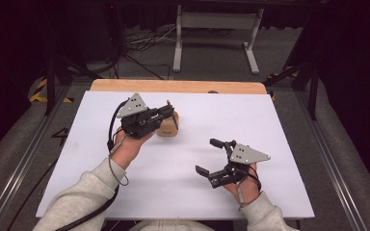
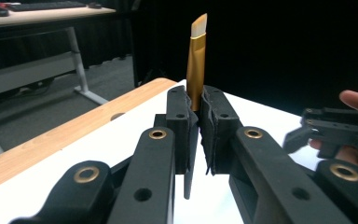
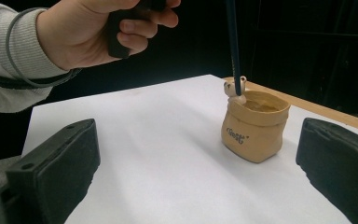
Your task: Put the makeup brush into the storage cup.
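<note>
Left gripper [image 2: 193, 112] clamps makeup brush [image 2: 196, 60] upright above tan sack-shaped holder [image 3: 255, 126]; right gripper [image 1: 212, 156] rests with jaws wide apart, holding nothing.

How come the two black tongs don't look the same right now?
The left tongs are squeezed shut on a makeup brush, while the right tongs stand wide open with nothing between them. The left tongs hang over the little tan sack-shaped pot, but the right tongs sit off to the side, lower, near the white table. Both are black, with a grey plate on top, and a hand holds each.
</note>
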The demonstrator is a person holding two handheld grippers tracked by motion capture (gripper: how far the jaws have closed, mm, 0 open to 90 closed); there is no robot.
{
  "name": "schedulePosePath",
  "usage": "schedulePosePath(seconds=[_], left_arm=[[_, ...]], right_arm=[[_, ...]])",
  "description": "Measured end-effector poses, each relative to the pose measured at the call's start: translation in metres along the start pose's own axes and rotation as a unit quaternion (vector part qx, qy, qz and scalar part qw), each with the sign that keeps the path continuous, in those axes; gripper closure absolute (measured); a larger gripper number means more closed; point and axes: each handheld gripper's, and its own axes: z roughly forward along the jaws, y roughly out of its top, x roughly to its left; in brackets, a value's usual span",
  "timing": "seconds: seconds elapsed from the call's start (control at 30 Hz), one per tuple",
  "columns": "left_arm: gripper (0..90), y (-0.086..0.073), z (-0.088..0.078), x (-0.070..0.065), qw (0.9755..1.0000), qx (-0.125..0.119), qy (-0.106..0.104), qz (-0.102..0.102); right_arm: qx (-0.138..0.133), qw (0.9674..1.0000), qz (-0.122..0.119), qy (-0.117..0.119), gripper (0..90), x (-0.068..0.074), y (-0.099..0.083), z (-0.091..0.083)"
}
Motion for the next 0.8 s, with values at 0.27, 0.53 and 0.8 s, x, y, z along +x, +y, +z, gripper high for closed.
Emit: schedulePosePath(seconds=[0.27, 0.53, 0.8], left_arm=[[82.1, 0.002, 0.005, 0.009, 0.9997, -0.002, 0.024, -0.010], [82.1, 0.006, 0.011, 0.012, 0.9990, -0.005, 0.041, -0.015], [82.1, 0.007, 0.018, 0.016, 0.9977, -0.002, 0.064, -0.021]], right_arm=[[0.005, 1.0000, 0.002, -0.007, 0.0, -0.001, -0.001, -0.002], [0.001, 0.9999, 0.006, -0.011, 0.0, -0.003, -0.001, -0.006], [-0.003, 0.9999, 0.008, -0.010, 0.0, -0.002, 0.000, -0.004]])
